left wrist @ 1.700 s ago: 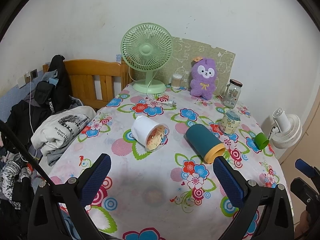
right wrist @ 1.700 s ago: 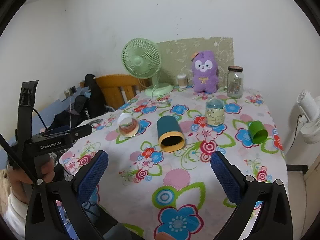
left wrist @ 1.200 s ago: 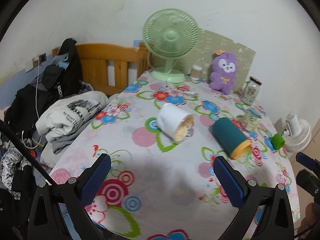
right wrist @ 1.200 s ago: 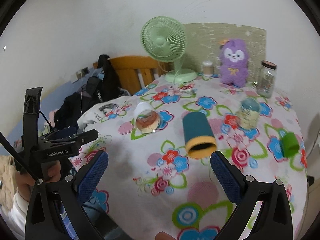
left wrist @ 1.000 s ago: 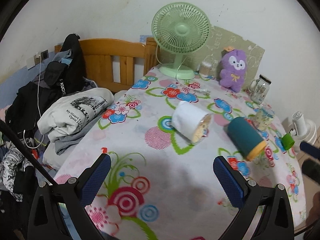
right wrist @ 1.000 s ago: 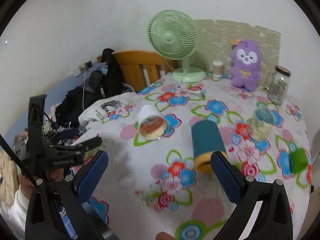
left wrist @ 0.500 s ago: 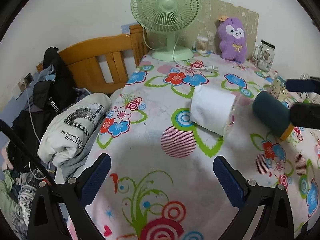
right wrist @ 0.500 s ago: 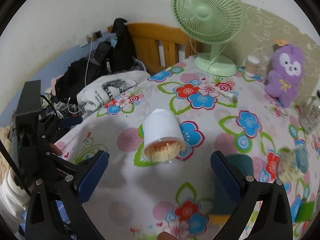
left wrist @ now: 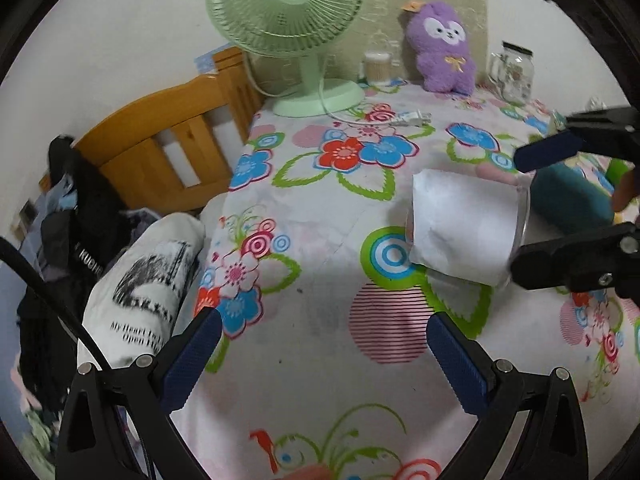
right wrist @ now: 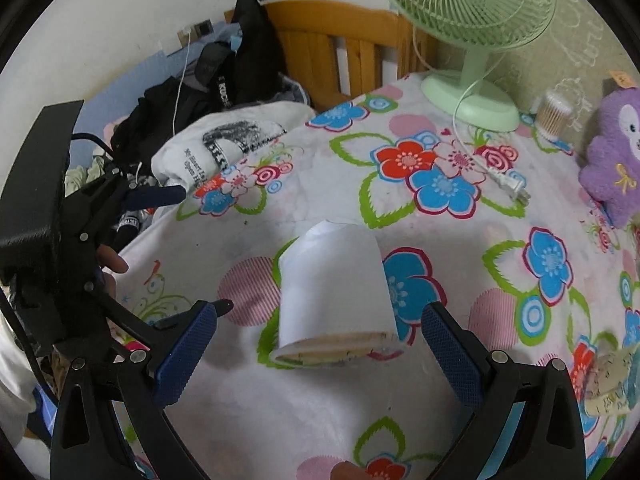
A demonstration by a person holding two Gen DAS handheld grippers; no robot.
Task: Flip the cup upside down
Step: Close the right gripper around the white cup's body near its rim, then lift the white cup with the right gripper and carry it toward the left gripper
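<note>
A clear cup wrapped in white paper lies on its side on the flowered tablecloth, its mouth toward my right gripper. My right gripper is open, its blue pads on either side of the cup's mouth end, not touching. In the left wrist view the cup lies at the right with the right gripper around its mouth. My left gripper is open and empty, low over the table's near left edge, apart from the cup.
A teal cup lies on its side behind the right gripper. A green fan, its plug, a purple plush and a glass jar stand at the back. Clothes and a wooden bed frame lie left of the table.
My right gripper has moved in close to the white cup and now brackets its mouth end. My left gripper has swung left and nearer the table edge. The cup has not moved.
</note>
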